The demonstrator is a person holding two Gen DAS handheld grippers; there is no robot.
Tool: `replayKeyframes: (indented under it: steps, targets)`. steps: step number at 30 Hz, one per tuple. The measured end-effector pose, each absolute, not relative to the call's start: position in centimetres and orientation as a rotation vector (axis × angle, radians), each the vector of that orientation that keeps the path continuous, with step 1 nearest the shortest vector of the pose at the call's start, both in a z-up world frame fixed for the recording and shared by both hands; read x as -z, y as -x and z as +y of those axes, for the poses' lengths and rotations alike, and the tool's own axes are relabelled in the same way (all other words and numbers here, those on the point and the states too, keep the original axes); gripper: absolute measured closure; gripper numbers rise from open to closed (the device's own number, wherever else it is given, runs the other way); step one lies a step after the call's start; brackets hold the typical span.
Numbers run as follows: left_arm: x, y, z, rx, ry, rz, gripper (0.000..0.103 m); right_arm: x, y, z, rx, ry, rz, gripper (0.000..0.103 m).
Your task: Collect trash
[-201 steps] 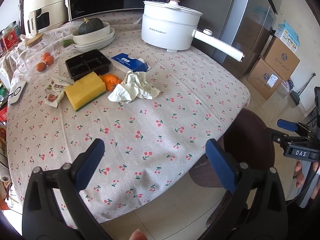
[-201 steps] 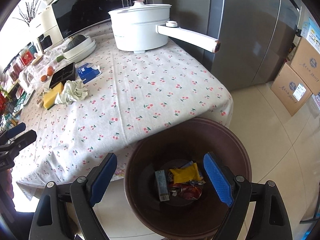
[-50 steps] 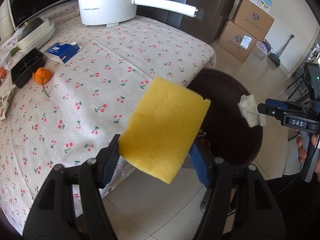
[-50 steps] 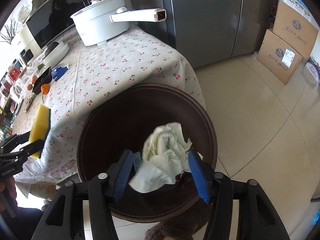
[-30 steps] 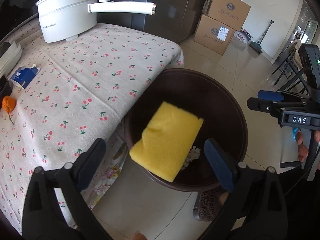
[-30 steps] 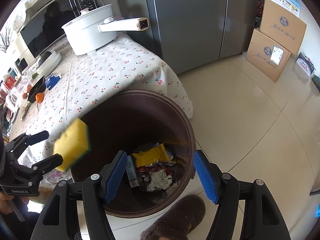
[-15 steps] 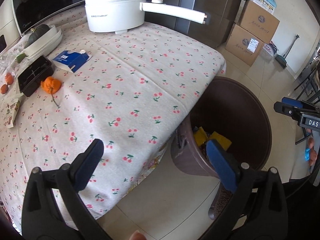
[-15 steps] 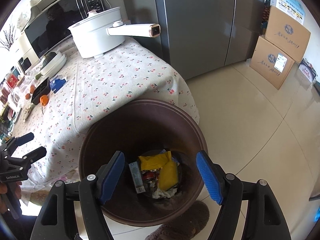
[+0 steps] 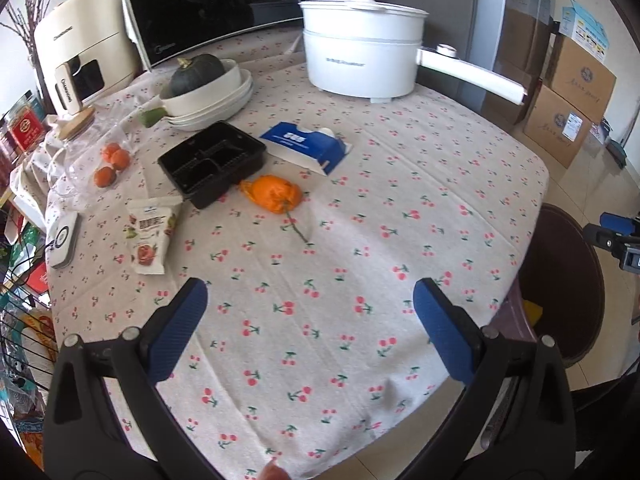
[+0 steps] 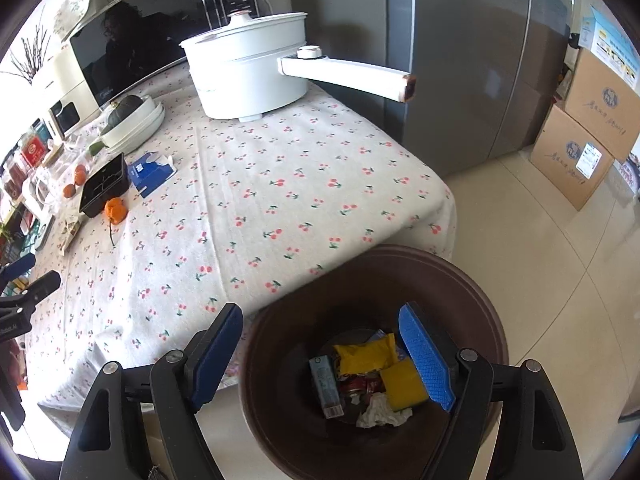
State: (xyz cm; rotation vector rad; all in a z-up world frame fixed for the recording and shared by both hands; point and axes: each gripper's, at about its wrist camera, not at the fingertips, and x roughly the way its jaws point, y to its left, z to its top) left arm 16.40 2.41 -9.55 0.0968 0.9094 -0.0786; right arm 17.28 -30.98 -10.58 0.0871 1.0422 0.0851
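My left gripper (image 9: pixel 316 320) is open and empty above the near part of the cherry-print table (image 9: pixel 380 184). Ahead of it lie an orange peel (image 9: pixel 272 193), a black plastic tray (image 9: pixel 211 162), a snack wrapper (image 9: pixel 151 239) and a blue tissue pack (image 9: pixel 304 145). My right gripper (image 10: pixel 320 356) is open and empty over the brown trash bin (image 10: pixel 472 292) beside the table. In the bin lie the yellow sponge (image 10: pixel 402 389), a crumpled white tissue (image 10: pixel 380 410) and wrappers. The bin also shows at the right of the left wrist view (image 9: pixel 568 280).
A white electric pot (image 9: pixel 360 60) with a long handle stands at the back of the table. Stacked white bowls holding a green squash (image 9: pixel 200 74), small oranges (image 9: pixel 112 162), a microwave (image 9: pixel 208 4) and cardboard boxes (image 10: pixel 580 132) by the fridge (image 10: pixel 460 60) are also there.
The sponge and tissue were dropped into the bin and both grippers opened. My left gripper has swung back over the table; my right gripper has stayed over the bin.
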Motion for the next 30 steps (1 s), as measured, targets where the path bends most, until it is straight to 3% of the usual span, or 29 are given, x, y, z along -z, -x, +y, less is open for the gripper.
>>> replayKeyframes:
  steps: [17,30]
  targets:
    - [12.8,-20.8,13.6,-0.012,-0.139,0.926,0.001,12.0,-23.9,-16.6,-0.252,0.09,1.095,0.018]
    - [15.4,-22.0,19.5,0.091,0.112,0.953,0.001,12.9,-27.6,-9.2,-0.392,0.149,1.074,0.017]
